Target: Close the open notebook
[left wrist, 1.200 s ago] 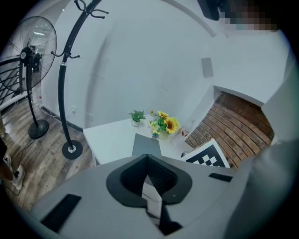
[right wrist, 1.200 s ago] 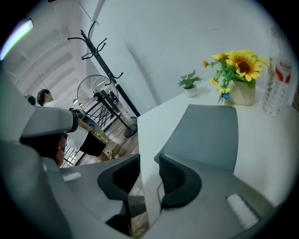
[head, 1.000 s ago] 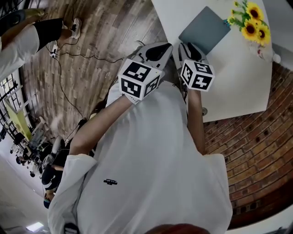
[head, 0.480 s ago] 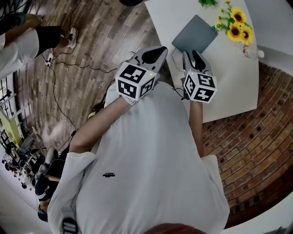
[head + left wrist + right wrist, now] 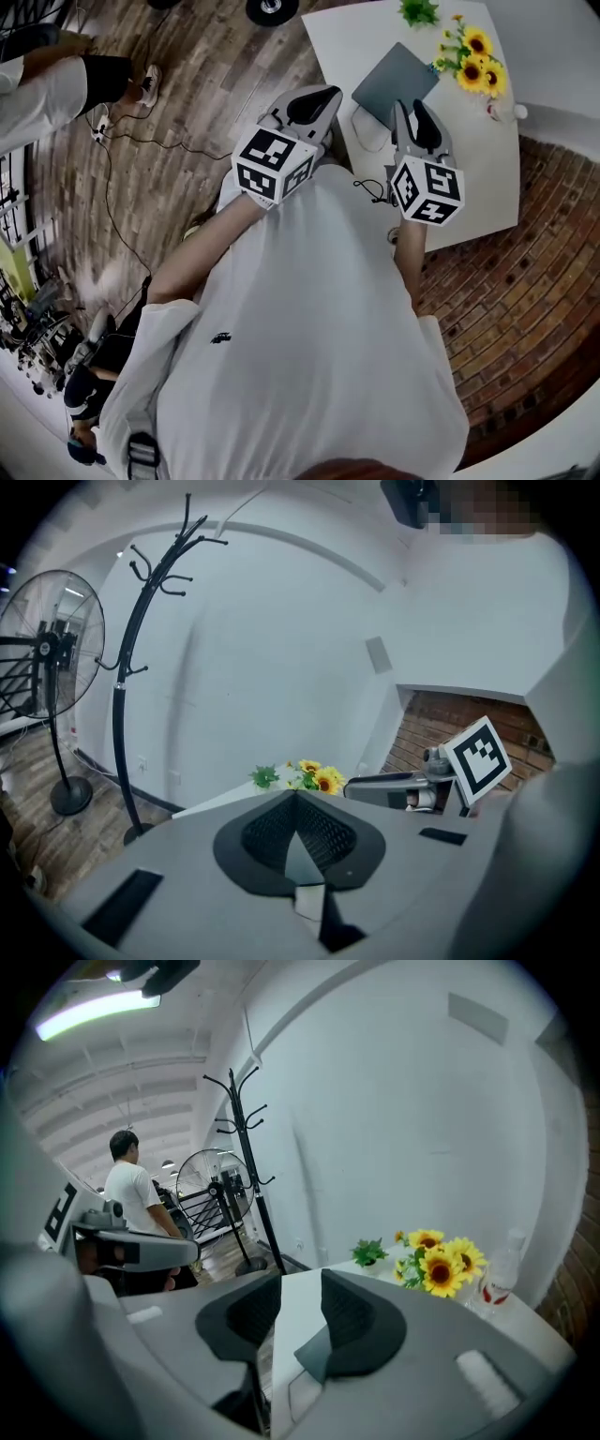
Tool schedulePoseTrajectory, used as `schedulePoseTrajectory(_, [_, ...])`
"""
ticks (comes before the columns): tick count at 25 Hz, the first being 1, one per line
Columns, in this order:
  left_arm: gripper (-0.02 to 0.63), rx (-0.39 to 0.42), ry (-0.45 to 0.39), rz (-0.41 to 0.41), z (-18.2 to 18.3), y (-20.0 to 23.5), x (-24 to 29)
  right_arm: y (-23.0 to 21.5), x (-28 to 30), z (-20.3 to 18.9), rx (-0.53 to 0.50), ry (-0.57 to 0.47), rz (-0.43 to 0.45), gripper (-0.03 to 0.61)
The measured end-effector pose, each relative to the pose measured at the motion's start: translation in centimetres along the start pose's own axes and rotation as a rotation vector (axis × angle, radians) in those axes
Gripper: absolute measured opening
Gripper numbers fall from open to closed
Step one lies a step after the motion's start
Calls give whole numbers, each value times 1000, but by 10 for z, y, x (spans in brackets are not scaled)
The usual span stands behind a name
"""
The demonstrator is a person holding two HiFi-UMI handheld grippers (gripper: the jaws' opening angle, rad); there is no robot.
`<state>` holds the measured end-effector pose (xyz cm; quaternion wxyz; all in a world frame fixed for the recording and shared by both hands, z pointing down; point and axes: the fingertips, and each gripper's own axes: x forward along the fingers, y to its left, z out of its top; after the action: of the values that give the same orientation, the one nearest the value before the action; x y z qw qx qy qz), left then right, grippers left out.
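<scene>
Nearest the head camera is the person's white shirt (image 5: 309, 356), with both forearms reaching forward. The left gripper (image 5: 323, 94) is over the wood floor (image 5: 187, 141), just beside the near left edge of the white table (image 5: 469, 187). In its own view the left gripper (image 5: 295, 794) is clenched: the dark ribbed pads (image 5: 323, 832) meet at their tips with nothing caught there. The right gripper (image 5: 417, 105) is held above the table. In its own view the right gripper (image 5: 300, 1283) is released: its pads (image 5: 352, 1316) stand apart and only bare tabletop shows in the gap. Each gripper carries its marker cube (image 5: 272, 164) toward the person. In the head view the right jaws overlap the near corner of the notebook (image 5: 394, 80), which lies closed and flat on the table with its grey cover up. No view shows any contact with it. A thin cord (image 5: 370, 131) loops on the table just beside the notebook's near edge. Beyond the notebook stand sunflowers (image 5: 473, 61) with a small green plant (image 5: 419, 11) next to them, and a clear bottle (image 5: 502, 1274) at the table's far right. Further off, against the white wall, are a black coat stand (image 5: 122, 696) and a fan (image 5: 47, 639). Another person (image 5: 131, 1194) in a white shirt stands beyond them.
</scene>
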<state>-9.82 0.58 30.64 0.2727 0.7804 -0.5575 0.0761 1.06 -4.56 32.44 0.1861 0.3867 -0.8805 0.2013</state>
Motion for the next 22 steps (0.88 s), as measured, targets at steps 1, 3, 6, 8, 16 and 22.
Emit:
schedulePoseTrajectory(1, [9,20,-11,2,5,-1,-1,1,-2,8,-9,-17,2,138])
schedulePoseTrajectory(3, [9,61,-32,6,13,-4,-1,3,-7,24,-32,-51,7,138])
schedulePoseTrajectory(6, [9,93,-61,9,23,-7,-3,8,-14,46,-88,-98,13,133])
schedulePoseTrajectory(8, [9,107,-82,14,31,-8,-6,12,-19,60,-134,-128,20,127])
schedulePoseTrajectory(16, [9,137,-151,38,61,-7,-10,7,-41,111,-241,-224,24,78])
schedulePoseTrajectory(22, [9,175,-195,39,79,-14,-15,-2,-53,124,-237,-287,-27,12])
